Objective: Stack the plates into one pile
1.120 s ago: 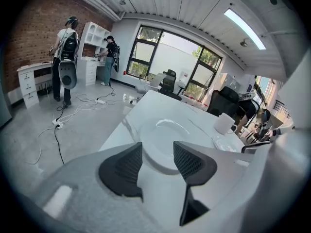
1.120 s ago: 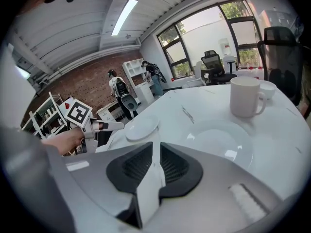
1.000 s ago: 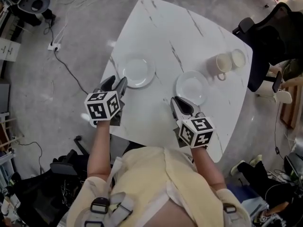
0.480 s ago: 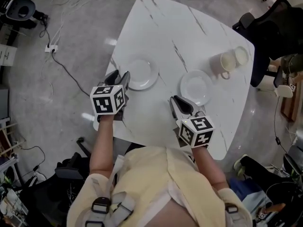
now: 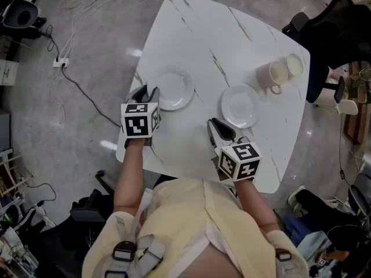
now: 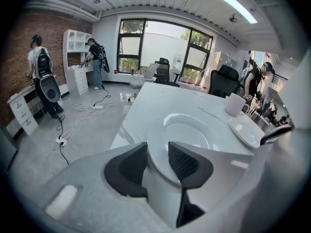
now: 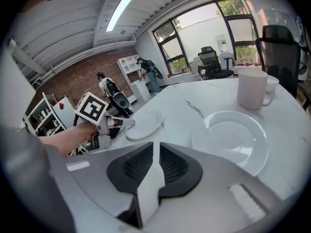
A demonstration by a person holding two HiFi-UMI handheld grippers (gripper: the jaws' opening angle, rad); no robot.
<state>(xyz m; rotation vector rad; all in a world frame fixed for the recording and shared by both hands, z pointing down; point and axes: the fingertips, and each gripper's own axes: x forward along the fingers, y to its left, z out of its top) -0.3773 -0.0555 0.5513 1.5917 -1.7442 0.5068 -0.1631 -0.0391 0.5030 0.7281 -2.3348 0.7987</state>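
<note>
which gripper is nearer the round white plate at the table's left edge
Left. The left gripper has the near rim of the round white plate between its jaws, which have just been closing. The right gripper is apart, off to its right.

No legible words, numbers, brands or labels anywhere. Only black-and-white square marker patterns, coded rather than readable, on the left cube [image 5: 139, 120] behind the fingers of the left gripper [image 5: 148, 92] and on the right cube [image 5: 240, 161] behind those of the right gripper [image 5: 215, 124].
</note>
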